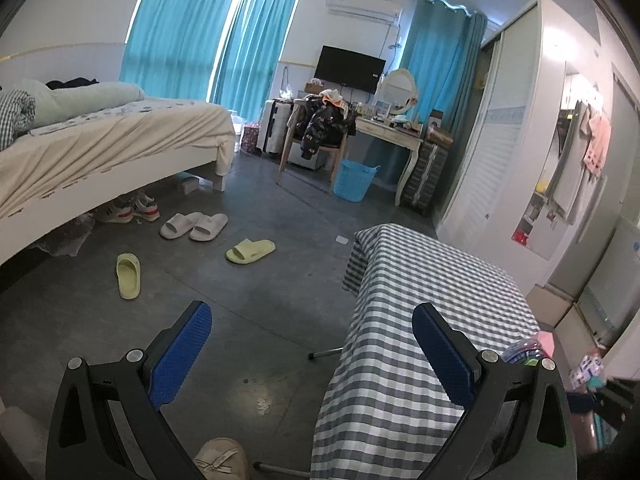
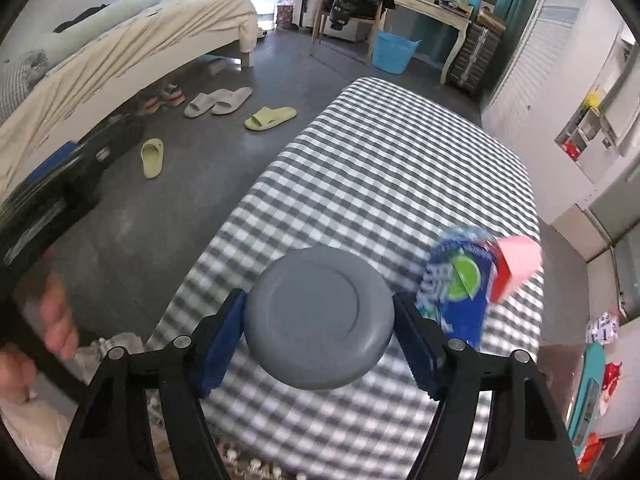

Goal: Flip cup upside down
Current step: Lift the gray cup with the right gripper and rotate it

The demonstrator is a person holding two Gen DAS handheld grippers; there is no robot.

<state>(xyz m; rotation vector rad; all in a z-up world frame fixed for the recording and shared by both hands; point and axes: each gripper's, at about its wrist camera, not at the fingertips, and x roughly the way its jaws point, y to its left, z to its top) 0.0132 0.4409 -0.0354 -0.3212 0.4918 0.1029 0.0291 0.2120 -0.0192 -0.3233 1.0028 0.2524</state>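
Grey cup (image 2: 319, 317), one only, is clamped between the right gripper (image 2: 320, 334) pads, base facing the camera, above the table's (image 2: 384, 152) near edge. Left gripper (image 1: 312, 344) hangs open, holding nothing.

Soft daylight glows through the curtains (image 1: 176, 32); fisheye edges bend darkly, and the right view's foreground is motion-blurred.

Location: a lived-in bedroom. Indicators: bed (image 1: 120, 136), teal curtains (image 1: 180, 32), dressing table (image 1: 392, 132), wardrobe (image 1: 500, 120), slippers (image 1: 194, 226) on floor.
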